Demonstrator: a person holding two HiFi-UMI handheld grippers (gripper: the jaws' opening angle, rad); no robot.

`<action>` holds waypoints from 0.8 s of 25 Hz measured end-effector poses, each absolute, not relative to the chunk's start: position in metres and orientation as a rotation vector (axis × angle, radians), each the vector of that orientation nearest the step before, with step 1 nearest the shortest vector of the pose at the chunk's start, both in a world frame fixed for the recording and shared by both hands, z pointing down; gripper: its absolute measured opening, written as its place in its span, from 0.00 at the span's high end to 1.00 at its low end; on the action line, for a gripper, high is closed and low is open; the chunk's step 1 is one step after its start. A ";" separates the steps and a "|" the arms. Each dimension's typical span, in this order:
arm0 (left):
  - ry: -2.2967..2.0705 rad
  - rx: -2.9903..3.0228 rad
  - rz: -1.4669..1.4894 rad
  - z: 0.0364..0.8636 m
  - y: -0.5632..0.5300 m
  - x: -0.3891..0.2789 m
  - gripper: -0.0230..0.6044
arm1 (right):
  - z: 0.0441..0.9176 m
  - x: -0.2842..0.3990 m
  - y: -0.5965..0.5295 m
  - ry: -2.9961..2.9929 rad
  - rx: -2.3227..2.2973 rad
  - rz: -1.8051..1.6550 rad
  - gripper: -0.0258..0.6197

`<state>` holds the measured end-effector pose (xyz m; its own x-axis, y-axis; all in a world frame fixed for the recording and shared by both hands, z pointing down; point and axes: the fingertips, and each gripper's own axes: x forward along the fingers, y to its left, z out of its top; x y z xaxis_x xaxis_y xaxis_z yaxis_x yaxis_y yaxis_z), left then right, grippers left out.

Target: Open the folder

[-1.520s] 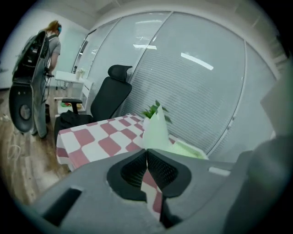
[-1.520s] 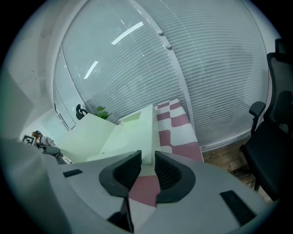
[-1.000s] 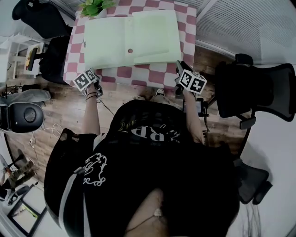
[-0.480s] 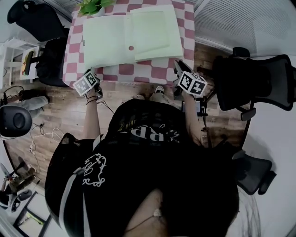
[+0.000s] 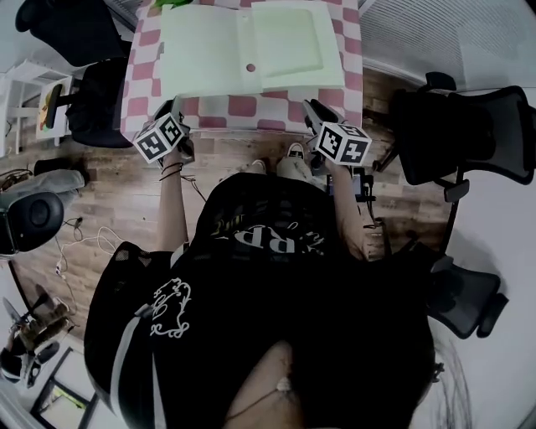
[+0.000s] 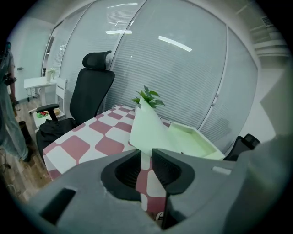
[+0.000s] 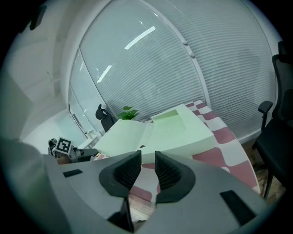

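Observation:
A pale green folder [image 5: 251,46] lies spread open on the pink-and-white checkered table [image 5: 243,109], its left cover [image 6: 151,130] flat and its deeper tray-like half [image 7: 176,130] on the right. My left gripper [image 5: 177,107] hovers at the table's near edge just short of the cover's near left corner. Its jaws have opened a little within the last second; the narrow gap [image 6: 146,157] holds nothing. My right gripper [image 5: 308,107] is by the near edge below the folder's right half, its jaws [image 7: 147,162] also slightly parted and empty.
A potted plant [image 6: 147,96] stands at the table's far left corner. Black office chairs flank the table on the left [image 5: 75,25] and right [image 5: 469,159]. Glass walls with blinds [image 6: 183,68] lie behind. A round black object [image 5: 29,219] and cables lie on the wooden floor.
Both grippers have risen toward the table's near edge, and the right one has shifted left. The folder lies open as before.

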<state>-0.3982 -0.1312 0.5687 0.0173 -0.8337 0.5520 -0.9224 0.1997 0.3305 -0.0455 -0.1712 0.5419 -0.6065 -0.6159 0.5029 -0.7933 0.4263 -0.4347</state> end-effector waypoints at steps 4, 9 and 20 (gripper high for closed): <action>-1.776 1.760 0.133 0.547 -0.134 -0.387 0.84 | 0.538 -0.073 -0.144 -2.440 1.135 0.886 0.83; -1.713 1.964 0.161 0.513 -0.145 -0.356 0.84 | 0.536 -0.097 -0.110 -2.463 1.040 0.799 0.83; -1.540 2.145 0.026 0.476 -0.109 -0.275 0.84 | 0.522 -0.103 -0.076 -2.503 0.975 0.674 0.86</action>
<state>-0.2746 -0.1091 0.4759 0.3614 -0.8845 0.2949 -0.8939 -0.2387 0.3793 -0.1028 -0.0757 0.5222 -0.6919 -0.5261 0.4944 -0.7033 0.6461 -0.2966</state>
